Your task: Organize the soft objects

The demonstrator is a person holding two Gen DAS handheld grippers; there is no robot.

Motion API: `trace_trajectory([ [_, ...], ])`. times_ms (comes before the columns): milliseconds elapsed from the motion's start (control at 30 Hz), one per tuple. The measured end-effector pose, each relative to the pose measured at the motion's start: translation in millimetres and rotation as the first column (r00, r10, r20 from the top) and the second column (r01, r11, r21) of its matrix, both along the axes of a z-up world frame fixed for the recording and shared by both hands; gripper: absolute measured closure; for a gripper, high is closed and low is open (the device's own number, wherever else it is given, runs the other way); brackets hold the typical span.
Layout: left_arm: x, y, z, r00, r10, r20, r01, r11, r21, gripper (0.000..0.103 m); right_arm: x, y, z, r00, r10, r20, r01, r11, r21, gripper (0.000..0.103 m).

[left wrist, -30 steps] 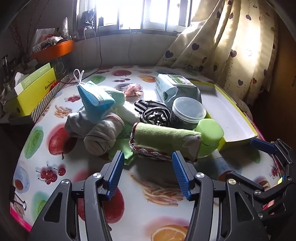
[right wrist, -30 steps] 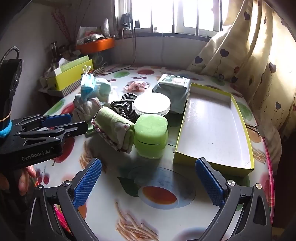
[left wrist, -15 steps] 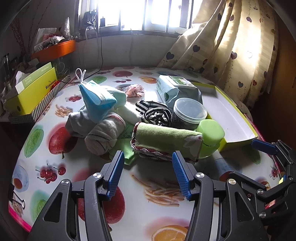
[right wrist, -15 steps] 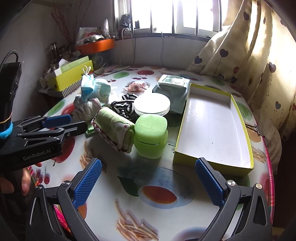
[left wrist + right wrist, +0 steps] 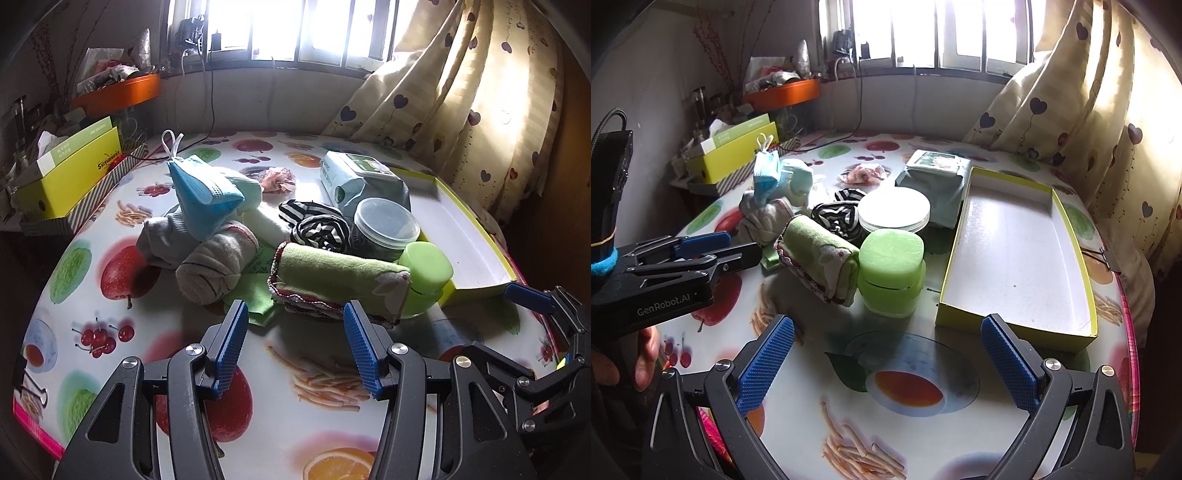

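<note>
A rolled green towel (image 5: 340,277) (image 5: 820,258) lies on the table just beyond my open, empty left gripper (image 5: 293,325). Behind it lie grey socks (image 5: 207,254) (image 5: 764,218), a blue face mask (image 5: 201,195) (image 5: 764,177), a striped cloth roll (image 5: 317,225) (image 5: 838,218) and a flat green cloth (image 5: 255,299). An empty yellow-rimmed box (image 5: 1015,251) (image 5: 476,243) lies to the right. My right gripper (image 5: 886,354) is open and empty, in front of the box and a green container (image 5: 890,273).
A clear lidded tub (image 5: 384,229) (image 5: 894,210), a wipes pack (image 5: 362,181) (image 5: 934,173) and a pink wrapper (image 5: 277,179) sit behind the soft items. A yellow carton (image 5: 70,173) stands at the left edge. Curtains (image 5: 480,92) hang at the right.
My left gripper has edged slightly closer to the green towel. The right gripper and the objects have not visibly moved.
</note>
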State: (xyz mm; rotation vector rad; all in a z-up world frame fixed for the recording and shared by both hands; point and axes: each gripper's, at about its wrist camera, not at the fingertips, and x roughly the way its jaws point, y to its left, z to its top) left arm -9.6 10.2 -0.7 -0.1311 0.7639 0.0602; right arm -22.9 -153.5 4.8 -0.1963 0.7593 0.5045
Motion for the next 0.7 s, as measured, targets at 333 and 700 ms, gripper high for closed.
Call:
trace_trajectory([
  [333,0.7,5.2,-1.6,1.000,0.009,-0.003,-0.009,1.000,-0.023,0.048,0.5,4.5,2.4,1.000,0.004,0.005,-0.004,1.000,-0.003,0.001],
  [700,0.5,8.1,-3.0,1.000,0.011,-0.005,-0.011,1.000,-0.024,0.048,0.3,7.9,3.2,1.000,0.015,0.007,-0.015,1.000,-0.005,0.001],
])
